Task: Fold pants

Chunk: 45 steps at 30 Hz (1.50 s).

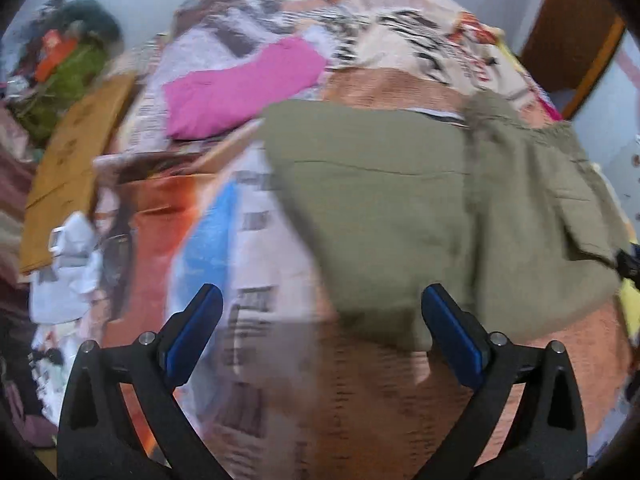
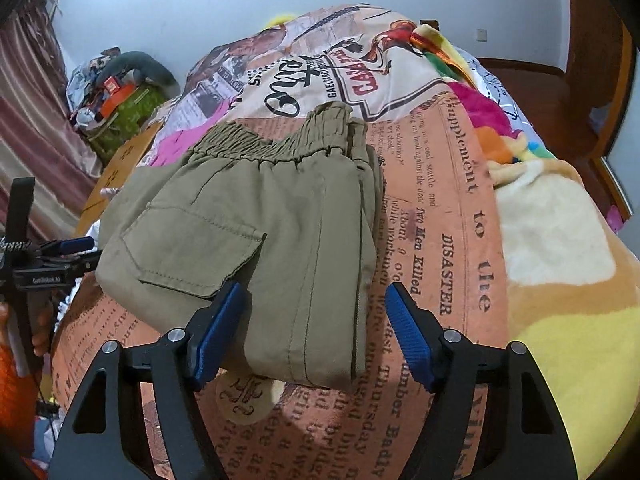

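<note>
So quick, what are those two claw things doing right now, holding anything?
Left gripper: jaws open, holding nothing, beside the folded pants.
Right gripper: jaws open, holding nothing, at the near edge of the pants.

A pale blue-white wall (image 2: 168,12) fills the top of the frame. At upper left hangs a striped maroon curtain (image 2: 28,92); at right, a brown wooden headboard (image 2: 592,40) — beneath it all lies a newspaper-print bedspread (image 2: 440,208).

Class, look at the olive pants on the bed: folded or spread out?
Folded. The olive pants lie as a compact stacked bundle, waistband at the far end, layered edges along the side, no legs extended.
</note>
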### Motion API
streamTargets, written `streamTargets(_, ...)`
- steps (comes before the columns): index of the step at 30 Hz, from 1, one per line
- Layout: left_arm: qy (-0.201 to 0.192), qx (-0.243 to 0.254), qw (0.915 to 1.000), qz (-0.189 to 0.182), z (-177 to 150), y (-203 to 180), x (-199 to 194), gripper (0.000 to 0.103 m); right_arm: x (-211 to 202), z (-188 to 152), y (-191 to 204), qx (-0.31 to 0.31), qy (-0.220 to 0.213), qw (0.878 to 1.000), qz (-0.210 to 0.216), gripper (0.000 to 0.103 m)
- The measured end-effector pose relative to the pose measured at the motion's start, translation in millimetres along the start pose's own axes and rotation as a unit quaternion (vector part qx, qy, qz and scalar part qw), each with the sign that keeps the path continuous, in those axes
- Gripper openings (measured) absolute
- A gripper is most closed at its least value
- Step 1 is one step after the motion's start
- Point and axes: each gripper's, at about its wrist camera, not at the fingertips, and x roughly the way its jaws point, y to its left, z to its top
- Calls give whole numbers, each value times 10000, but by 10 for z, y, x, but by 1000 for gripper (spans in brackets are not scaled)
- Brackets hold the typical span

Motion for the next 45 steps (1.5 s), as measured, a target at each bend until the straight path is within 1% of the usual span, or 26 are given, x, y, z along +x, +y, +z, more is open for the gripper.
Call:
streamTargets(1, -11, -39, 10000, 32, -29, 51, -2, 102, -4, -2, 7, -19, 0, 10000, -3, 68)
streamTargets(3, 34, -144, 9999, -32, -83, 166, -8, 102, -19, -8, 14, -39, 7, 10000, -22, 68)
streamTargets(6, 20, -208, 9998, 23, -129, 257, -57, 102, -22, 3, 13, -53, 35, 10000, -40, 68)
streamTargets(8, -58, -213, 9995, 246, -118, 278, -112, 102, -35, 22, 22, -96, 56, 9999, -66, 68)
streamTargets(9, -106, -209, 9993, 293, -97, 274, -139, 102, -52, 34, 30, -132, 53, 9999, -85, 68)
streamTargets(10, -156, -218, 9993, 273, -77, 280, -172, 102, -70, 51, 41, -180, 51, 9998, -106, 68)
streamTargets(14, -393, -344, 9986, -34, 98, 259, -335, 102, -171, 145, 83, -335, -84, 9993, -147, 68)
streamTargets(17, -596, -258, 9977, -194, 308, 114, -417, 102, -228, 249, 80, -374, -254, 9989, -112, 68)
streamTargets(19, -703, -120, 9970, -306, 460, -52, -449, 102, -257, 356, 66, -418, -400, 9982, -148, 68)
streamTargets(23, -834, 288, 9949, -485, 700, -430, -439, 102, -247, 535, 35, -460, -559, 9973, -97, 68)
streamTargets(25, -861, 469, 9939, -499, 817, -608, -384, 101, -180, 623, 17, -546, -536, 9970, -122, 68)
streamTargets(27, -836, 570, 9932, -570, 921, -756, -307, 94, -97, 679, -10, -602, -434, 9972, -88, 68)
streamTargets(29, -697, 612, 9934, -675, 1019, -874, -197, 80, 7, 734, -41, -598, -331, 9977, -28, 67)
streamTargets(32, -448, 598, 9939, -814, 1117, -995, -19, 70, 184, 814, -98, -616, -142, 9980, 58, 56)
streamTargets(34, -333, 607, 9938, -871, 1145, -1043, 71, 67, 293, 861, -133, -608, -26, 9981, 80, 46)
streamTargets(38, -193, 747, 9939, -793, 1118, -1135, 239, 67, 471, 913, -177, -657, 156, 9976, 153, 37)
streamTargets(42, -121, 806, 9943, -683, 1080, -1145, 366, 67, 550, 887, -143, -955, 234, 9951, 67, 28)
streamTargets(45, -159, 785, 9948, -635, 1048, -1124, 419, 68, 571, 861, -131, -1144, 248, 9931, 4, 27)
